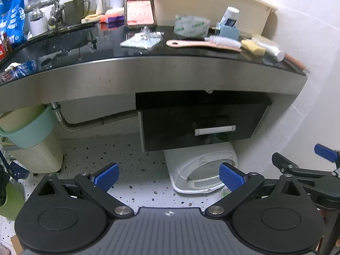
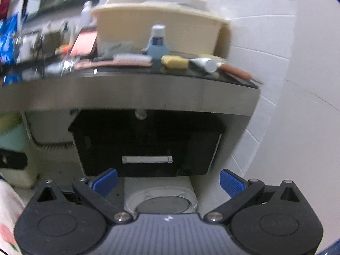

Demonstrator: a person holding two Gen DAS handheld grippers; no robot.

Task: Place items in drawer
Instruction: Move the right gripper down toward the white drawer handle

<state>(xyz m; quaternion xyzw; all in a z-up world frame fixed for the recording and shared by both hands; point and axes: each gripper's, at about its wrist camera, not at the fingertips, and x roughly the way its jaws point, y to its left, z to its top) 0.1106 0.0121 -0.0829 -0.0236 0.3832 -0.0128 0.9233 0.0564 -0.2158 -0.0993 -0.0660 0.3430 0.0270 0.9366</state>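
Observation:
A black drawer (image 1: 197, 127) with a silver handle (image 1: 215, 130) hangs shut under the dark counter (image 1: 106, 51); it also shows in the right wrist view (image 2: 146, 144) with its handle (image 2: 147, 159). On the counter lie a pink brush (image 1: 204, 43), a tape roll (image 1: 191, 26), a yellow sponge (image 1: 254, 47), a blue holder with a tube (image 1: 229, 26) and a clear packet (image 1: 142, 39). My left gripper (image 1: 169, 177) is open and empty, low before the drawer. My right gripper (image 2: 167, 181) is open and empty, below the handle; it also shows at the left wrist view's right edge (image 1: 306, 163).
A cream bin (image 1: 208, 2) and a phone (image 1: 139, 9) stand at the counter's back, a faucet (image 1: 48, 8) and green mug (image 1: 75, 9) to the left. Below are a white scale (image 1: 201, 170), a teal basket (image 1: 31, 127), a flexible pipe (image 1: 89, 123) and the tiled wall on the right.

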